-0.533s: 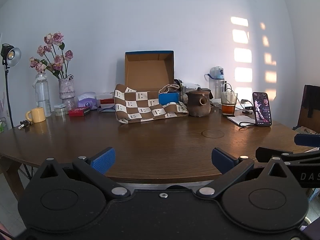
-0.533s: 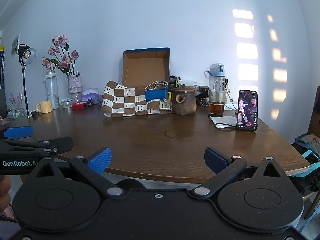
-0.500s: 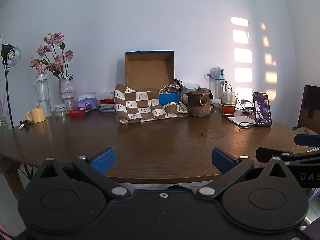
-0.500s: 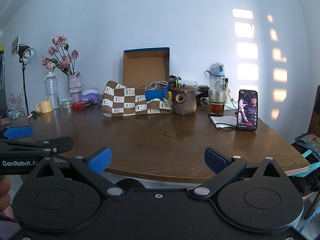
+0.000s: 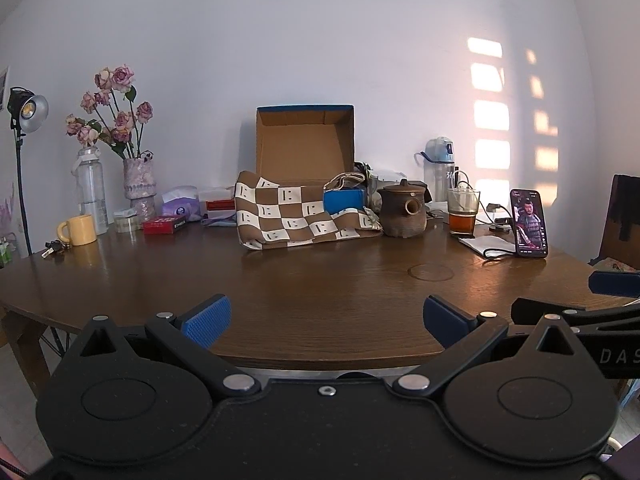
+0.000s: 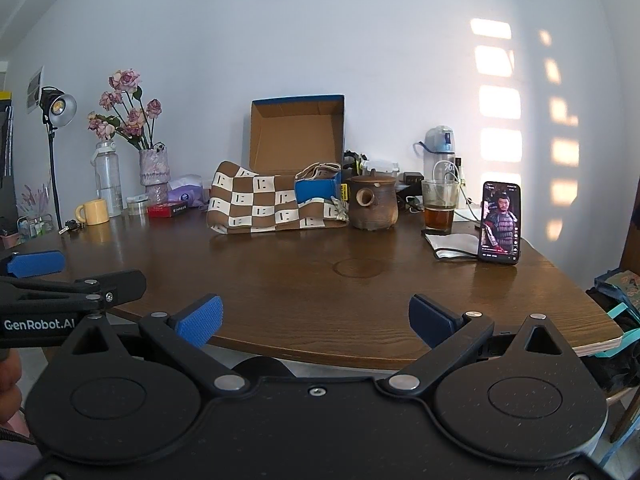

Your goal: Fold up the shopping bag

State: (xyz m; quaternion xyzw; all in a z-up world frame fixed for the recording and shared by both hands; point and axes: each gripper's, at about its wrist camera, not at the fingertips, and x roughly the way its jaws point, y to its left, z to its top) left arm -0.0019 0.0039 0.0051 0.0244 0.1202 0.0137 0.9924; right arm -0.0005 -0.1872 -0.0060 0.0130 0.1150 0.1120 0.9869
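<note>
A brown and white checked shopping bag [image 5: 296, 216] [image 6: 264, 206] lies crumpled at the far middle of the wooden table [image 5: 320, 300] [image 6: 360, 300], draped over the front of an open cardboard box [image 5: 306, 146] [image 6: 298, 136]. Its handles rest on the box's blue edge. My left gripper [image 5: 326, 320] hovers at the table's near edge, open, with nothing between its blue pads. My right gripper [image 6: 316, 318] is beside it, also open and empty. Each gripper's arm shows at the side of the other's view. Both are well short of the bag.
A brown teapot [image 5: 402, 210], a glass of tea [image 5: 463, 212], a water bottle [image 5: 440, 168], a propped phone [image 5: 529, 223] and a cloth sit at the right. A vase of roses [image 5: 138, 184], a yellow mug [image 5: 80, 230], a bottle and small boxes stand left. A chair [image 5: 622, 220] is far right.
</note>
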